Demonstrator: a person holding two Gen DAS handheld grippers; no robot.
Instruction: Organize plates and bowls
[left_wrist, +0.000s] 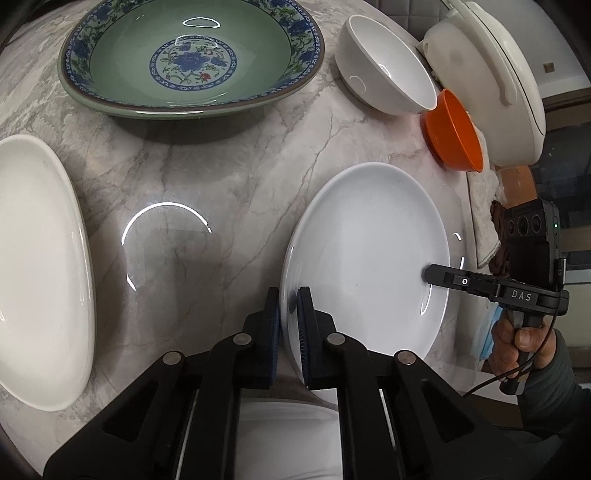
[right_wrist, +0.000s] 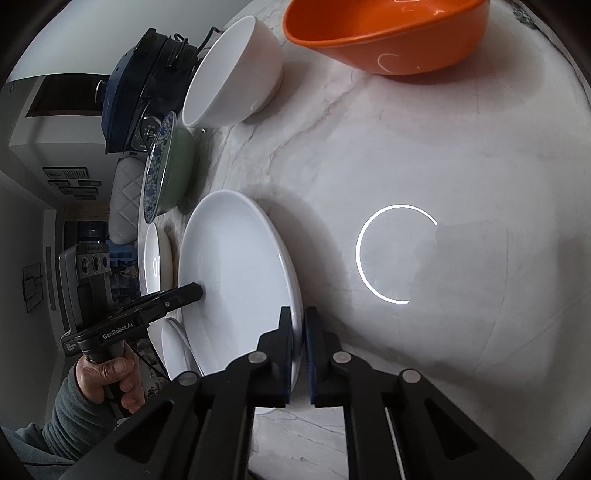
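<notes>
Your left tongs (left_wrist: 288, 306) are pinched shut on the near rim of the pale blue-white plate (left_wrist: 369, 251), one pad inside the rim and one outside. Your right tongs (right_wrist: 299, 325) are clamped the same way on the opposite rim of that plate (right_wrist: 236, 273), so both hold one dish between them. The plate sits on the marble tabletop (left_wrist: 221, 166) toward its right side, and whether its base is touching the surface cannot be told.

Around it: a white oval plate (left_wrist: 40, 273) at the left edge, a green floral bowl (left_wrist: 192, 59) at the far side, a white bowl (left_wrist: 384, 62) and an orange bowl (left_wrist: 454, 133) at the far right, close to the held plate. Another white dish (left_wrist: 280, 435) lies under your left tongs at the near edge.

Risks, as judged:
- Glazed rim, narrow pads — uneven lifting could let one side slip and drop.
- Pulling your hands apart would strip the grip.
- A swing to the far right could strike the orange bowl — keep the plate level and move both hands together.
</notes>
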